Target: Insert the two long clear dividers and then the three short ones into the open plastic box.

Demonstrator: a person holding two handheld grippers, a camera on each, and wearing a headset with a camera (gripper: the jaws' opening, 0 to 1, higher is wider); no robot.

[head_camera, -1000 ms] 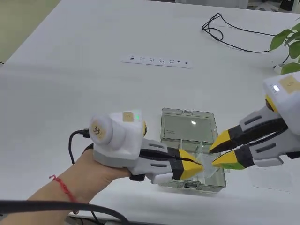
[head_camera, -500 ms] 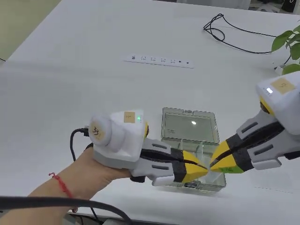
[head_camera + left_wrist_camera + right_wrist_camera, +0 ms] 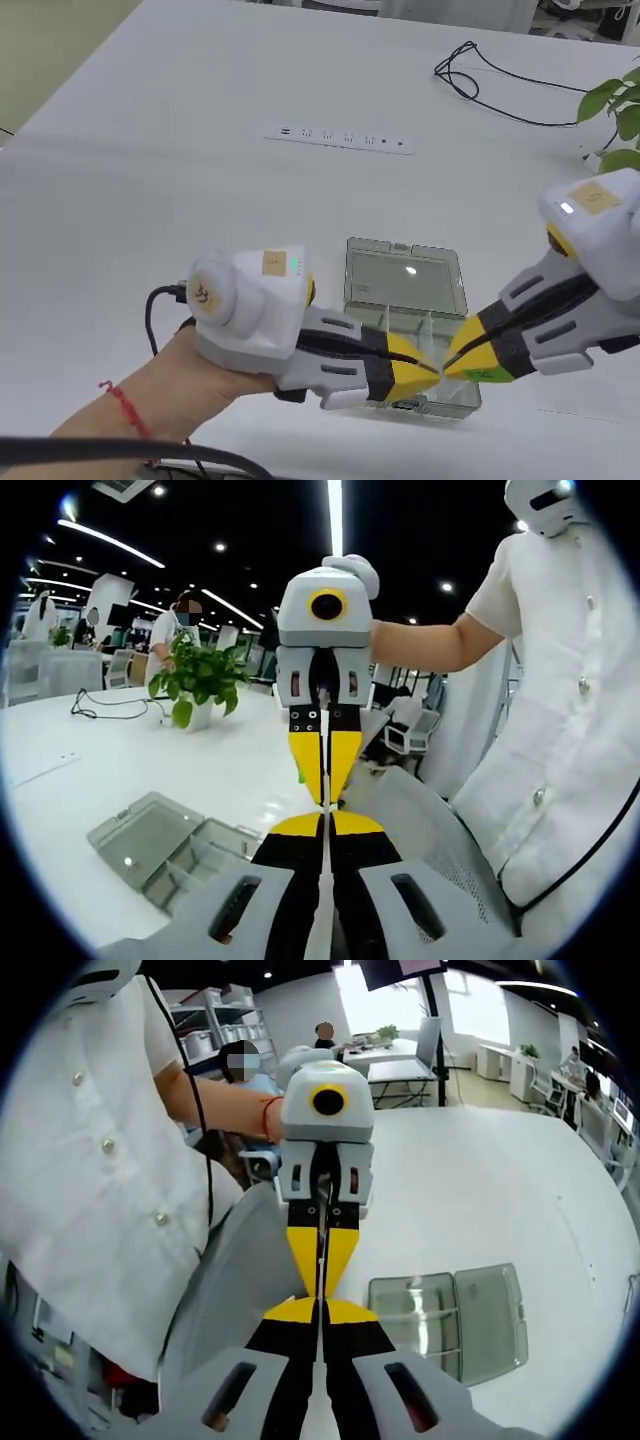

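Dividers (image 3: 428, 328) stand upright in the plastic box (image 3: 440, 408), which lies open on the tabletop (image 3: 200, 150) just below my tips, with its lid (image 3: 405, 272) flat on the far side. My left hand-held gripper (image 3: 430, 367) and my right hand-held gripper (image 3: 451, 362) meet nose to nose above the near half of the box. Each has its jaws pressed together. A thin pale line runs between the jaws in both gripper views, but I cannot tell whether it is a clear divider held edge-on. If it is, the main danger I see is that the two grips twist against each other, which could bow the strip or flick it out. With the tips this close, a small wobble could also knock them together. If I come down crooked, I may tip a standing divider out of its slot. Neither hand-held gripper steadies the box, so I judge that a push could slide it away.
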